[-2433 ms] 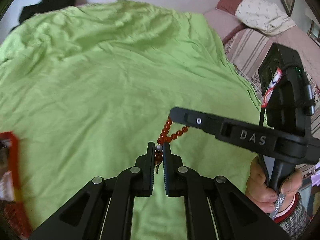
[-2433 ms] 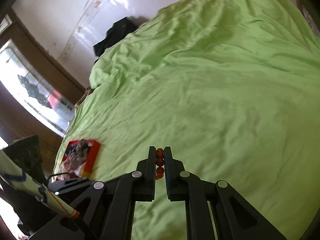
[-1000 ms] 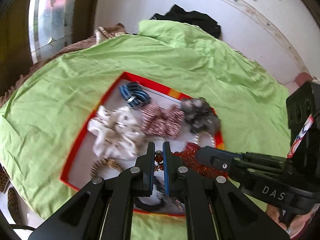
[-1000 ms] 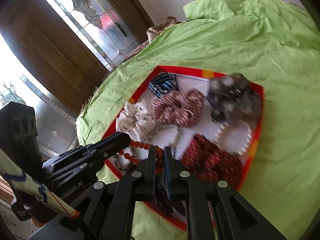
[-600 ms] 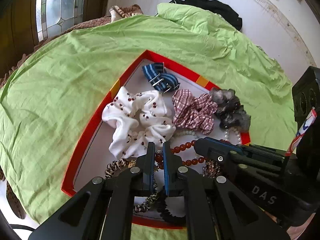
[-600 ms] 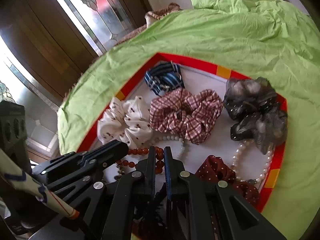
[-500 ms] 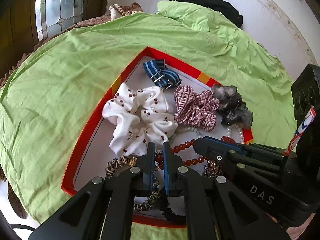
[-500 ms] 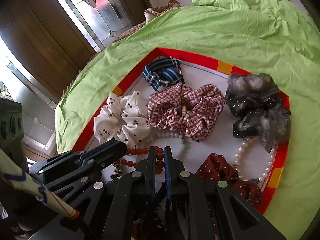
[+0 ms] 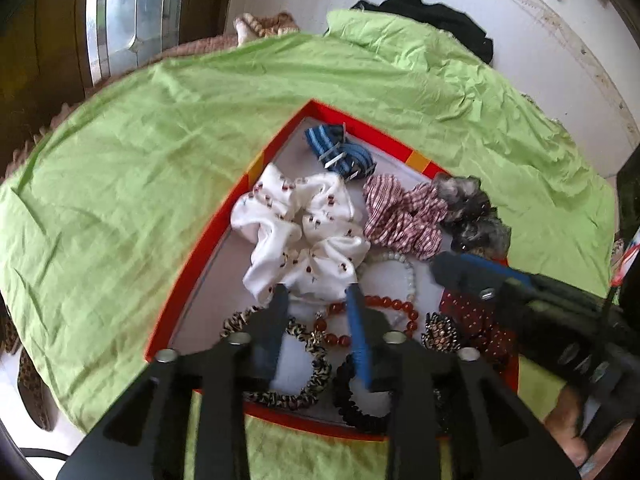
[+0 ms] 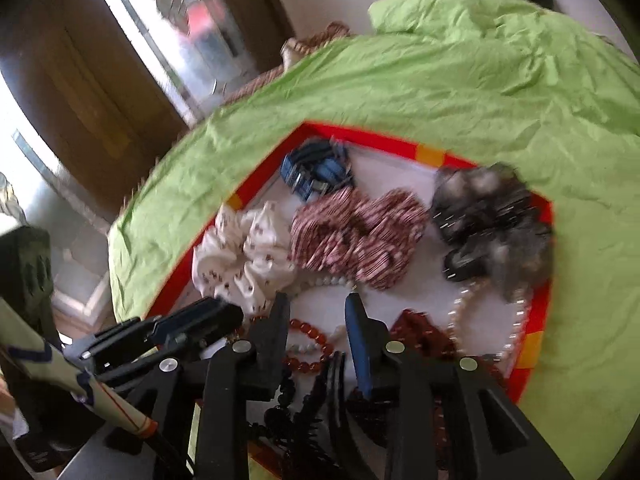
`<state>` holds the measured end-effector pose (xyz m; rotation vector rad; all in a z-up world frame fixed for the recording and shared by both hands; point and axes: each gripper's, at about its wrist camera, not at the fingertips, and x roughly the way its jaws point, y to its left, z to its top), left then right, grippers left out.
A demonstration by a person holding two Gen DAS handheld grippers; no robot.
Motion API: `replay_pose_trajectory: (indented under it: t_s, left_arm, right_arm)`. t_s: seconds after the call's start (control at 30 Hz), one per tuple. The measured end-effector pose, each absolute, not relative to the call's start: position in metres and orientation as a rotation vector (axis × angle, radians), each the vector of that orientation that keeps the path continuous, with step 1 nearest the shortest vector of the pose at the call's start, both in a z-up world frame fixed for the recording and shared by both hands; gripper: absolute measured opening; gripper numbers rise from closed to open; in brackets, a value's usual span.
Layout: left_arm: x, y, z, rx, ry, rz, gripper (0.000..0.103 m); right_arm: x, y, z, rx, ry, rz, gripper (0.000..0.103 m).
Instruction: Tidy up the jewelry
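Note:
A red bead bracelet point(image 9: 372, 316) lies loose on the white floor of a red-rimmed tray point(image 9: 188, 280), also seen in the right wrist view point(image 10: 308, 344). My left gripper point(image 9: 318, 300) is open and empty just above the beads. My right gripper point(image 10: 318, 308) is open and empty over the same bracelet; it shows as a dark arm at the right of the left wrist view point(image 9: 456, 268). The tray's rim also shows in the right wrist view point(image 10: 256, 188).
The tray holds a white scrunchie point(image 9: 304, 236), a plaid scrunchie point(image 9: 400, 212), a grey scrunchie point(image 9: 472, 216), a blue strap point(image 9: 340, 152), a pearl strand point(image 10: 516, 320), and leopard and black hair ties. It sits on a green sheet point(image 9: 120, 184) near the bed's edge. A door point(image 10: 104, 80) stands beyond.
Both grippers were shut on the red bead bracelet and carried it over the tray. Now both have opened and the bracelet lies in the tray.

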<state>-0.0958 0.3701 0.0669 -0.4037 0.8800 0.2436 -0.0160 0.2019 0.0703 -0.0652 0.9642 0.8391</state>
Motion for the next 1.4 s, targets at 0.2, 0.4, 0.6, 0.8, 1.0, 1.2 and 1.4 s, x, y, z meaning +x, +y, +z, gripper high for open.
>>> replay_pose_trajectory:
  t_s: [0.2, 0.4, 0.6, 0.8, 1.0, 1.2, 1.4]
  left_arm:
    - [-0.111, 0.347, 0.094, -0.232, 0.731, 0.333, 0.052]
    - [-0.141, 0.316, 0.127, -0.065, 0.503, 0.444, 0.09]
    - [-0.181, 0.289, 0.152, 0.021, 0.293, 0.504, 0.103]
    - [-0.199, 0.288, 0.148, -0.043, 0.347, 0.467, 0.103]
    - [-0.216, 0.303, 0.132, -0.145, 0.415, 0.503, 0.103]
    - [-0.226, 0.315, 0.121, -0.206, 0.466, 0.488, 0.103]
    - [-0.226, 0.313, 0.115, -0.19, 0.498, 0.485, 0.103]
  right_arm:
    - [-0.034, 0.159, 0.084, -0.022, 0.884, 0.709, 0.032]
    - [-0.063, 0.122, 0.067, 0.037, 0.898, 0.578, 0.035]
    - [-0.093, 0.101, 0.056, 0.052, 0.899, 0.52, 0.045]
    - [-0.118, 0.094, 0.052, 0.026, 0.881, 0.485, 0.05]
    - [-0.136, 0.097, 0.044, -0.023, 0.884, 0.465, 0.052]
    - [-0.146, 0.099, 0.044, -0.052, 0.859, 0.443, 0.053]
    - [-0.152, 0.101, 0.049, -0.079, 0.817, 0.42, 0.057]
